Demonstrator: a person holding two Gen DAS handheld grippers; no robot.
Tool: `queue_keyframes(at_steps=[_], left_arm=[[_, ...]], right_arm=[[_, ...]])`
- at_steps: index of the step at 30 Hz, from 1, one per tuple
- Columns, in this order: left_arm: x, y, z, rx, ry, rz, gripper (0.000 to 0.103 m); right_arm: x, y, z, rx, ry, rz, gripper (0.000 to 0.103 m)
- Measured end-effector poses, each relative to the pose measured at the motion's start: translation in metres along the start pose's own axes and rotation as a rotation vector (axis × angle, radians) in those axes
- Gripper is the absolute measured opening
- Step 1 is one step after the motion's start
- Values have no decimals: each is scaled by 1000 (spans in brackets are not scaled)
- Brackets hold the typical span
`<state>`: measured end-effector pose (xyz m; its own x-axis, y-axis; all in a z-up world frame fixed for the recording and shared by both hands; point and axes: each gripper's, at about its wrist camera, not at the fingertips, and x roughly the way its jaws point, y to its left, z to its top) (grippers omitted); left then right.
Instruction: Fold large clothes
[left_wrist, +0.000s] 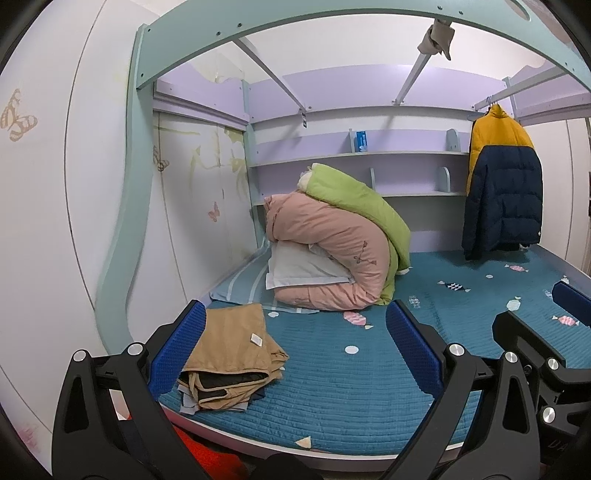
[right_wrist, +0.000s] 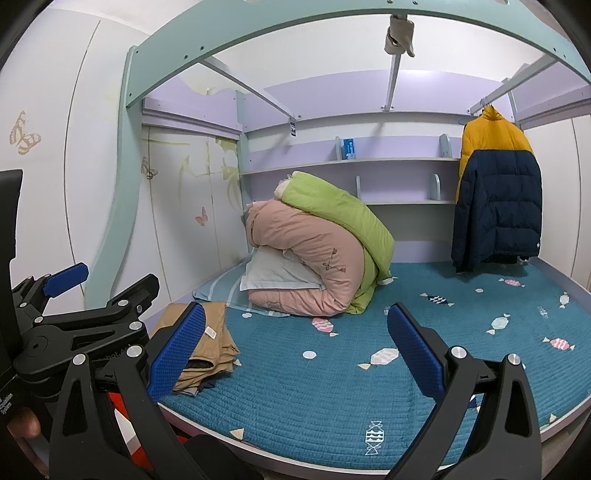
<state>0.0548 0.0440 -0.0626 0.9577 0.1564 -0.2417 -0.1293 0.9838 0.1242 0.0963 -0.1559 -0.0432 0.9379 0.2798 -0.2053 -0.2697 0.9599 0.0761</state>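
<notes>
A folded tan garment (left_wrist: 232, 354) with a dark lining lies on the near left corner of the teal bed cover (left_wrist: 351, 387); it also shows in the right wrist view (right_wrist: 212, 343). My left gripper (left_wrist: 295, 354) is open and empty, held above the bed's front edge, its left finger beside the garment. My right gripper (right_wrist: 295, 354) is open and empty, to the right of the left one. A yellow and navy puffer jacket (left_wrist: 502, 184) hangs on a rail at the back right, also in the right wrist view (right_wrist: 496, 188).
A pile of pink (left_wrist: 325, 251) and green (left_wrist: 354, 199) quilts with a white pillow (left_wrist: 299, 269) sits at the back left of the bed. Purple shelves (left_wrist: 354, 158) line the back wall. A green bunk frame (left_wrist: 332, 22) arches overhead.
</notes>
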Motion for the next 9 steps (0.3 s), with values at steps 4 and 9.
queue_keyframes(at_steps=[4, 9], left_arm=[[10, -8, 0, 21, 11, -5, 98], [28, -28, 1, 59, 11, -15, 98]], right_arm=[[6, -6, -3, 20, 6, -13, 95], [10, -27, -2, 10, -73, -117, 95]])
